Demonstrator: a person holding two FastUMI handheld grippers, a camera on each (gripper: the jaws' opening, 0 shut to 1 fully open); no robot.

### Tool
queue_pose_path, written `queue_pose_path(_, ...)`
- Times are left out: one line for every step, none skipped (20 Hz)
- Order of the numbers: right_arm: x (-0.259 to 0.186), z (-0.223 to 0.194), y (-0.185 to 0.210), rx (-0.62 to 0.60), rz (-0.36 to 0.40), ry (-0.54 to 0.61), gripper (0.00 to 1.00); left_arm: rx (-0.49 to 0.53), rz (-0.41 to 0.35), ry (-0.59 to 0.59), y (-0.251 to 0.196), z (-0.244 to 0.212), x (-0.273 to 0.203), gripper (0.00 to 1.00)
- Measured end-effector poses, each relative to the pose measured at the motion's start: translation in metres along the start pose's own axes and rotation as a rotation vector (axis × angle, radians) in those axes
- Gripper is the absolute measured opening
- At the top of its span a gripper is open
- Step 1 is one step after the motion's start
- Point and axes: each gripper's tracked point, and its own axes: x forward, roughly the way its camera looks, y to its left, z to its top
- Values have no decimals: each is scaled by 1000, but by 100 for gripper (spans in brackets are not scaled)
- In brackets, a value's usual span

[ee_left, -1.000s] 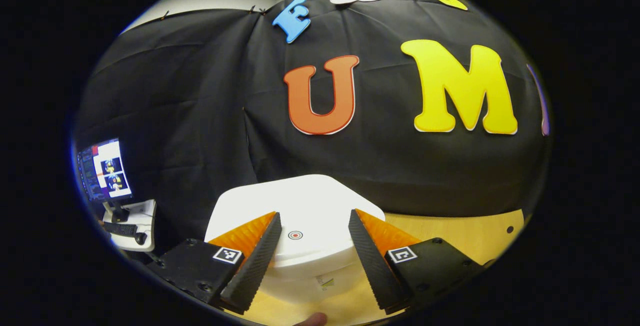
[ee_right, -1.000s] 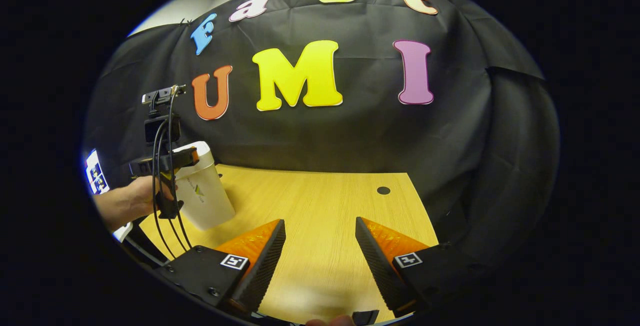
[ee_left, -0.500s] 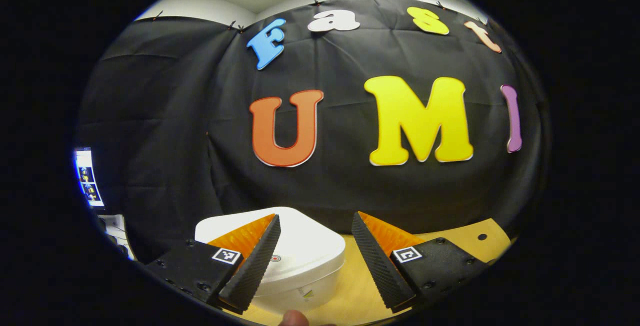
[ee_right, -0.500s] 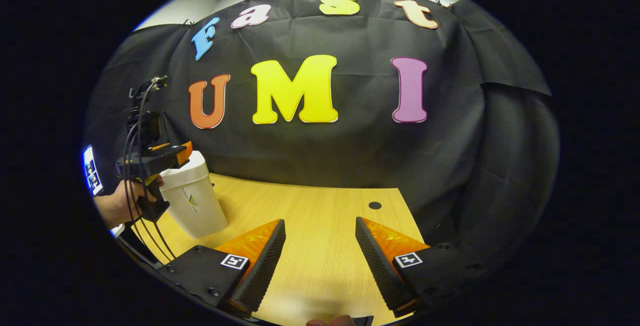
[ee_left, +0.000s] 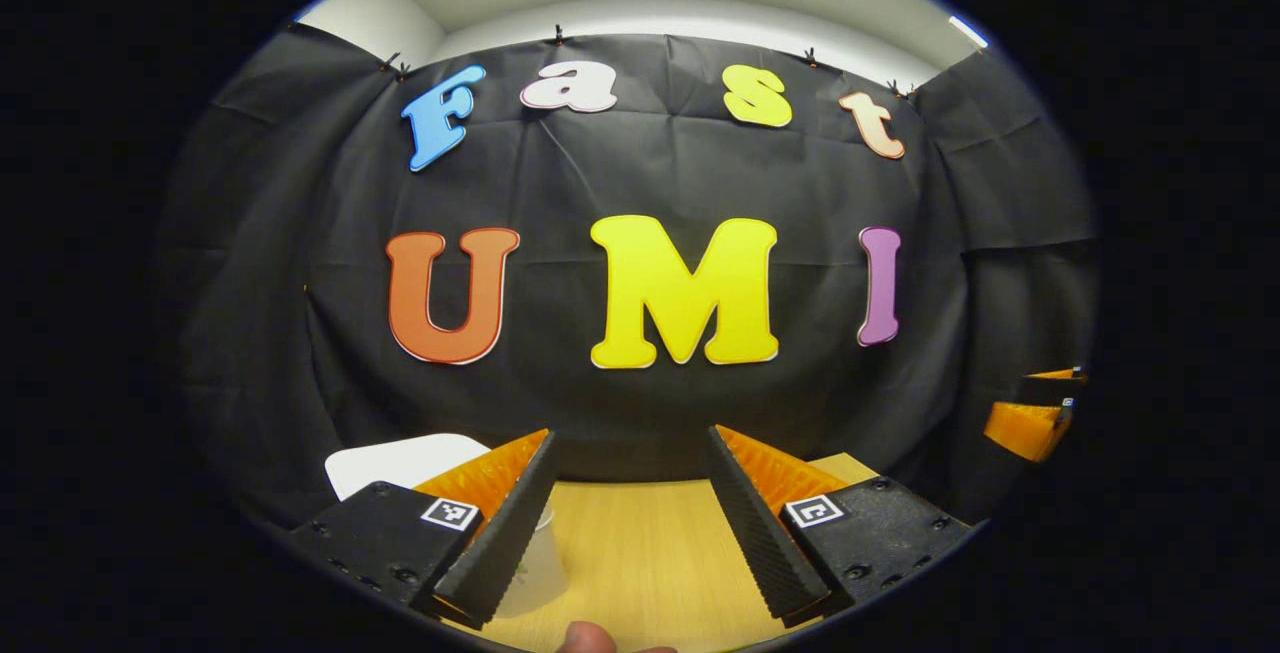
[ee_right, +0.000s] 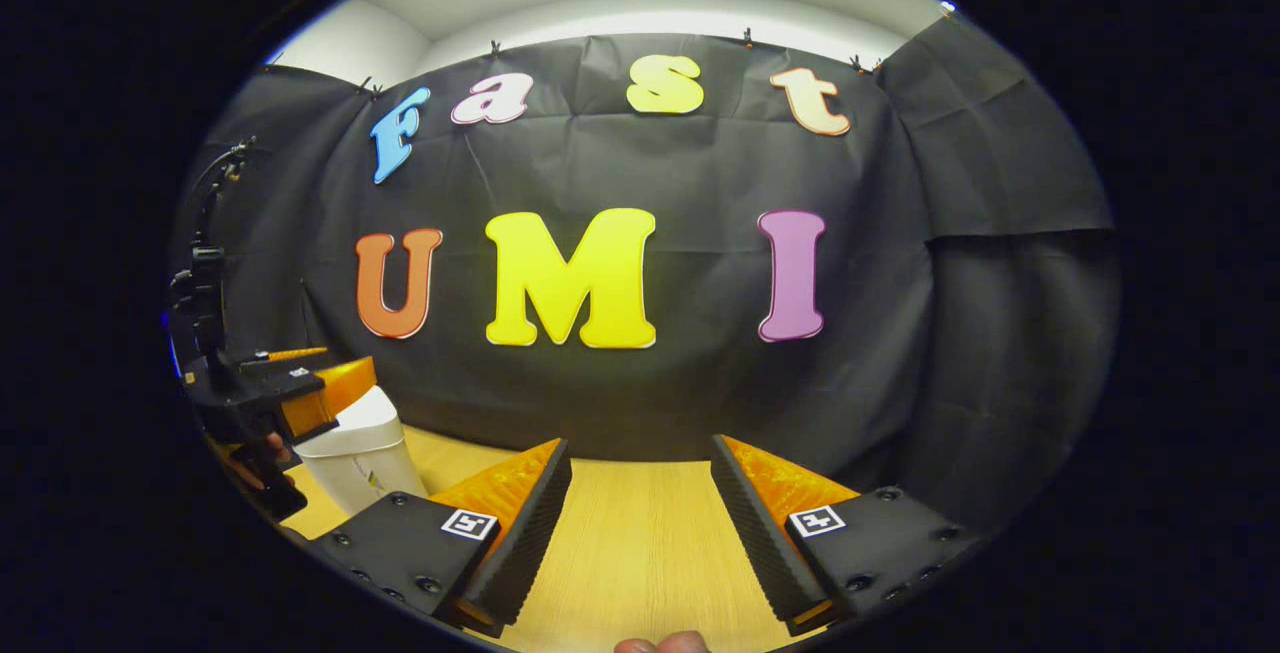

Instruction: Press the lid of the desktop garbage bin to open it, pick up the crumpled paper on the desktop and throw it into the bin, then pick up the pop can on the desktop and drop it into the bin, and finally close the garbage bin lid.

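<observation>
- Left gripper [ee_left: 628, 523] is drawn back from the bin [ee_left: 400, 461]; the lid now sits low at left, no longer between its fingers.
- Right gripper [ee_right: 640, 523] tilts up; less table [ee_right: 640, 533] shows.

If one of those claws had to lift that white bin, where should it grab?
Probably across the white bin's tapered body just under its closed, overhanging lid, coming in level from the open table side. It stands upright, and the wider lid rim should stop it slipping down.

Both grippers [ee_left: 625, 523] [ee_right: 632, 523] — black screw-studded bodies, square coded markers, ribbed wedge-shaped fingers [ee_left: 497, 543] — trailing black cables [ee_right: 205, 203].
</observation>
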Motion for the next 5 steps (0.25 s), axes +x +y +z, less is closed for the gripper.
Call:
queue_pose_path(-1, 3, 3, 0, -3, -10, 90, -7, -17, -8, -7, 2, -7, 95)
queue_pose_path(-1, 4, 5, 1, -5, -18, 90, -5, -25, -13, -11, 5, -13, 95)
queue_pose_path(-2, 5, 7, 2, -8, -24, 90, 2, -32, -18, -15, 6, -18, 95)
queue_pose_path(-3, 4, 8, 3, -10, -28, 90, 10, -42, -20, -18, 5, -21, 95)
queue_pose_path(-5, 4, 10, 3, -11, -30, 90, 21, -42, -22, -19, 4, -24, 95)
